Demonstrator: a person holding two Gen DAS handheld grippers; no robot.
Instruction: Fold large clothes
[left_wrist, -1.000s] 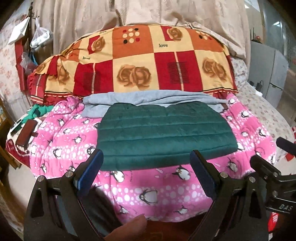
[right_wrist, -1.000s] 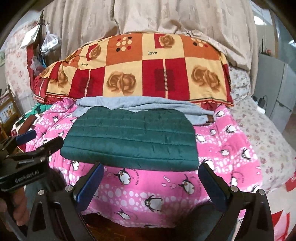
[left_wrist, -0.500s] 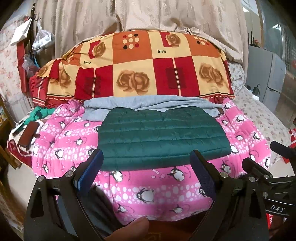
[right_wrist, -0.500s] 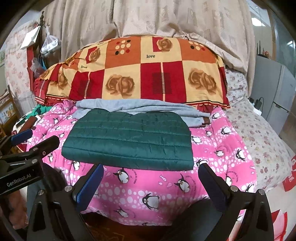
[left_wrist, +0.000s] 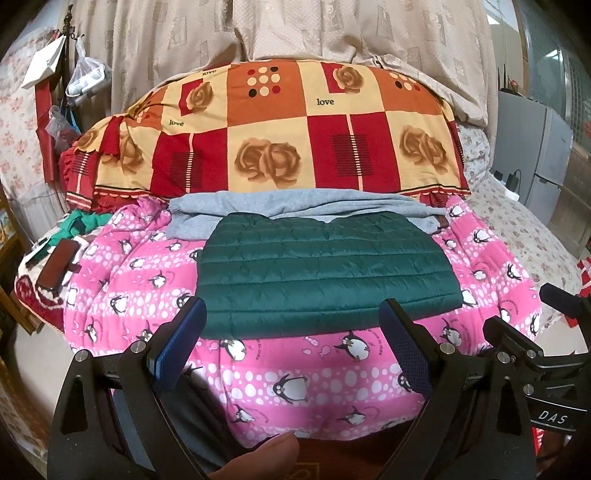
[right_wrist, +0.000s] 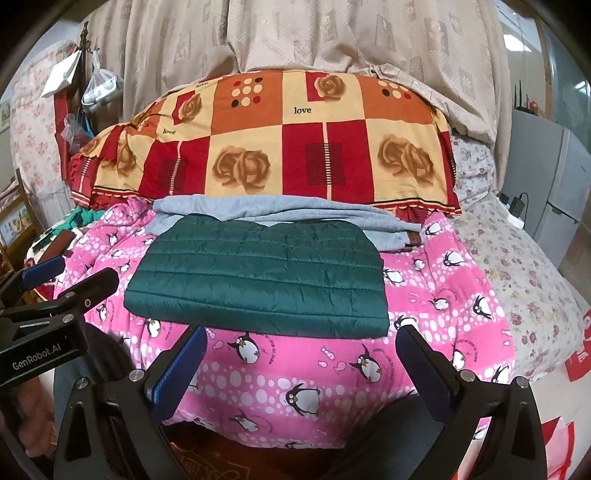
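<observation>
A dark green quilted jacket (left_wrist: 321, 273) (right_wrist: 258, 284) lies folded into a flat rectangle on the pink penguin quilt (left_wrist: 295, 373) (right_wrist: 295, 373). Behind it rests a folded grey garment (left_wrist: 295, 206) (right_wrist: 277, 212). My left gripper (left_wrist: 291, 325) hangs open in front of the jacket's near edge, apart from it, nothing between its blue pads. My right gripper (right_wrist: 301, 347) is likewise open and empty, held back over the quilt's front. The left gripper's body shows at the left of the right wrist view, and the right gripper's body at the right of the left wrist view.
A large red, orange and cream patchwork pillow (left_wrist: 280, 136) (right_wrist: 273, 144) stands behind the clothes against beige curtains. A floral sheet (right_wrist: 517, 266) covers the bed to the right, with a grey cabinet (right_wrist: 554, 177) beyond. Bags hang on a rack (left_wrist: 74, 81) at left. A thumb (left_wrist: 258, 458) shows low down.
Both grippers have drawn back from the bed and slightly up, so the folded jacket appears smaller and farther off. Both stay open and empty; the clothes have not moved.
</observation>
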